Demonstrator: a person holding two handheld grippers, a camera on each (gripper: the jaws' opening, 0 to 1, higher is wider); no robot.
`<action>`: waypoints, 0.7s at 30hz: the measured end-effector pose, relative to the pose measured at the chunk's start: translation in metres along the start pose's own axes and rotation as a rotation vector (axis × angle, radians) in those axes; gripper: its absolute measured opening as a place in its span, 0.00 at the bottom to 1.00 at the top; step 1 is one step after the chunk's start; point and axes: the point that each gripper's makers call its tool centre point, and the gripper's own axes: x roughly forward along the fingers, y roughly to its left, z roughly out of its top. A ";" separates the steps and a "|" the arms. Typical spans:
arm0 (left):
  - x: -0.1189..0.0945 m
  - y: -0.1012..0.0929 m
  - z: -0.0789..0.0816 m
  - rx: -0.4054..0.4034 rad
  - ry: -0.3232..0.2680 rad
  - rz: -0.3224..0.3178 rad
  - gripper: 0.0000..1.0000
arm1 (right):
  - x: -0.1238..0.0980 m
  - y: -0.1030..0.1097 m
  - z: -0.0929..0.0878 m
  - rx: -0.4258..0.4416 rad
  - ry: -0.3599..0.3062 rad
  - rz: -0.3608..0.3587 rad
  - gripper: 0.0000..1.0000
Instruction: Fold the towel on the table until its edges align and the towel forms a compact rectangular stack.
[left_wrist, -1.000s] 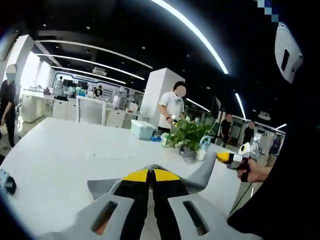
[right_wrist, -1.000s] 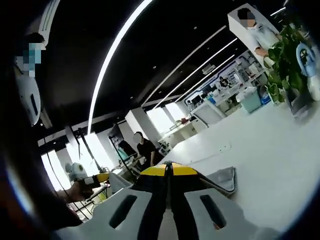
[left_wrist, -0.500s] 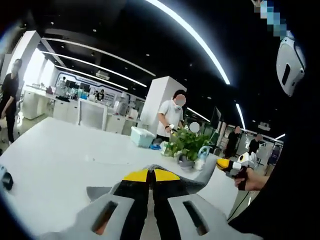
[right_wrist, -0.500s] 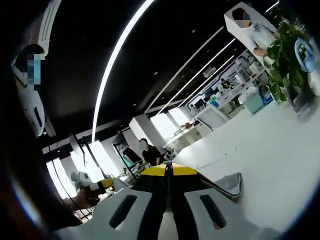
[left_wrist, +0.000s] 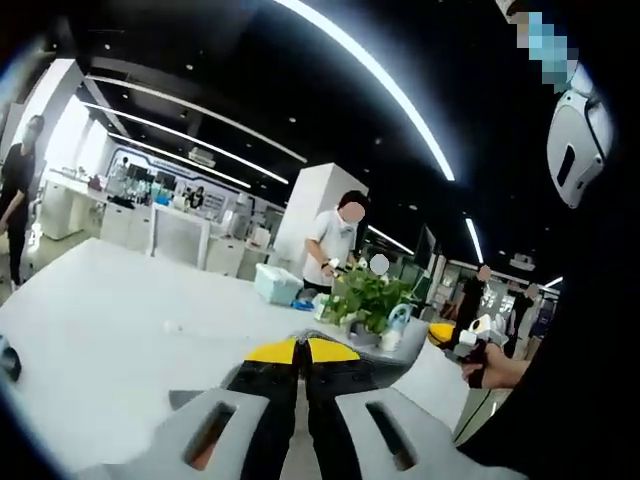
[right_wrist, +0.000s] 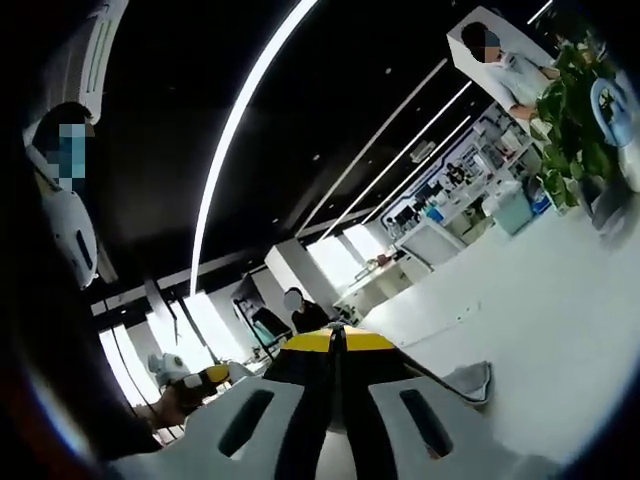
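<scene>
Grey towel (left_wrist: 395, 350) hangs lifted above the white table (left_wrist: 110, 320), pinched in the closed jaws of your left gripper (left_wrist: 302, 352) and right gripper (right_wrist: 336, 342), so you have 0 folds visibly finished and the stacking remains.

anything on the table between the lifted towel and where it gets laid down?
Nothing visible. Both grippers, left and right, are shut on the grey cloth towel, held up. The white table ahead is bare; the potted green plant and pale teal box sit at its far edge.
</scene>
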 end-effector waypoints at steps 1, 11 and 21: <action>0.000 -0.001 0.001 0.000 -0.001 -0.003 0.01 | 0.000 0.001 0.001 0.001 -0.004 0.003 0.00; 0.000 -0.005 0.015 -0.018 -0.037 -0.024 0.02 | 0.002 0.007 0.012 0.013 -0.028 0.026 0.00; 0.001 0.002 -0.002 -0.040 0.016 0.004 0.02 | -0.006 -0.008 -0.001 0.017 0.000 -0.034 0.00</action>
